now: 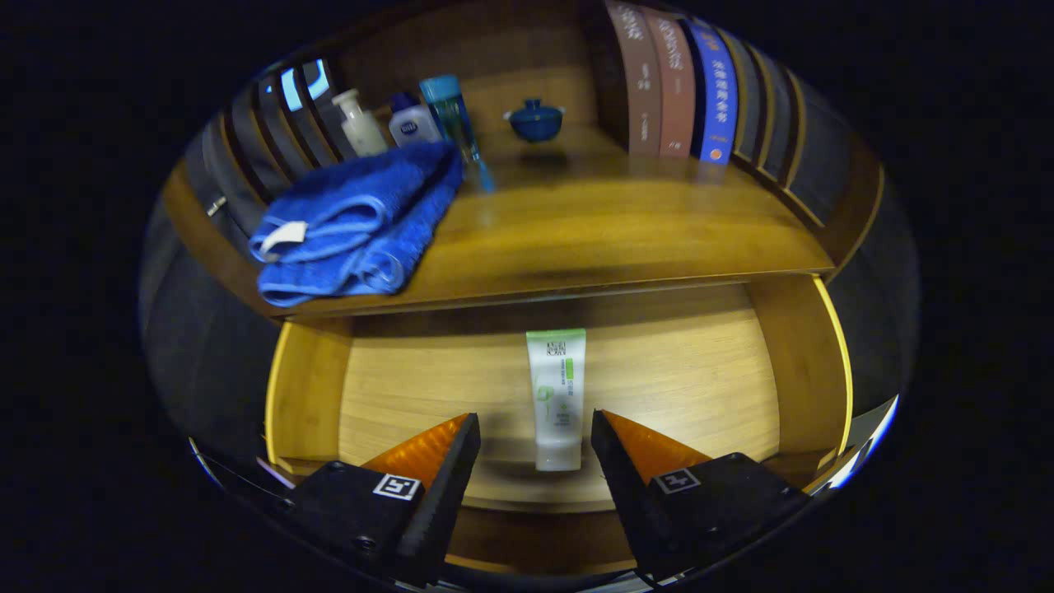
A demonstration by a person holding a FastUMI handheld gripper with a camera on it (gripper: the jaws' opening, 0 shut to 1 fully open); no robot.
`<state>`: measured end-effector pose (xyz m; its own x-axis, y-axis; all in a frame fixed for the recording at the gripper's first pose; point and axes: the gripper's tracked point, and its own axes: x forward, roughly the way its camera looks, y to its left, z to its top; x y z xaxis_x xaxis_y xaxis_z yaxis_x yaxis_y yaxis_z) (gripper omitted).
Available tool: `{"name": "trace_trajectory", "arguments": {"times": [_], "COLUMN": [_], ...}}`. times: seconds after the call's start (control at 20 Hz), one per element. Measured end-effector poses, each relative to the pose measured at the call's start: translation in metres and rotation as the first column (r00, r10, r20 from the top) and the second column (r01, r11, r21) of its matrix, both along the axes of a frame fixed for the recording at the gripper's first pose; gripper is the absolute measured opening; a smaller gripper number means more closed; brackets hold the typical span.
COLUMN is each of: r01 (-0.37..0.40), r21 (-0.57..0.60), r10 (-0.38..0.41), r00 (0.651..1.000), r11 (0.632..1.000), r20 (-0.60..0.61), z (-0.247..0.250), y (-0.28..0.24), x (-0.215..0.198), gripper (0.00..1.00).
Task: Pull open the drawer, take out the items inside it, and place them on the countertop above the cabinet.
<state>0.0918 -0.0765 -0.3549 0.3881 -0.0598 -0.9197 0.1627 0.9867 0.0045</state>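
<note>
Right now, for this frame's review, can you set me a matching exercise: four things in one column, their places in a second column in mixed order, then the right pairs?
Things:
1. white and green tube
2. blue towel
3. blue lidded bowl
4. books

Places:
A. standing upright at the countertop's far corner
B. lying on the floor of the open drawer, between the open fingers of the hand-held gripper
C. folded at the countertop's near edge, in front of the bottles
D. alone at the back of the countertop, between bottles and books

Pairs: 1-B, 2-C, 3-D, 4-A
</note>
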Motion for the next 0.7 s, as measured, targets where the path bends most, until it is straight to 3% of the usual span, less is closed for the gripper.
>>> {"name": "trace_trajectory", "arguments": {"times": [0.2,0.35,0.55,0.7], "r01": [0.007,-0.009,0.012,0.013], "r21": [-0.021,-0.043,-0.053,-0.037], "r10": [-0.010,0.000,-0.026,-0.023], "r00": [0.990,0.978,0.961,0.963], "r11": [1.000,0.999,0.999,0.999], "r20": [-0.139,-0.208,-0.274,-0.269], "z": [-0.038,-0.055,-0.067,-0.061], "y": [-0.003,-0.007,-0.015,-0.018], "x": [-0.006,-0.015,-0.019,-0.013], "gripper": [0.87,0.78,0.78,0.58]}}
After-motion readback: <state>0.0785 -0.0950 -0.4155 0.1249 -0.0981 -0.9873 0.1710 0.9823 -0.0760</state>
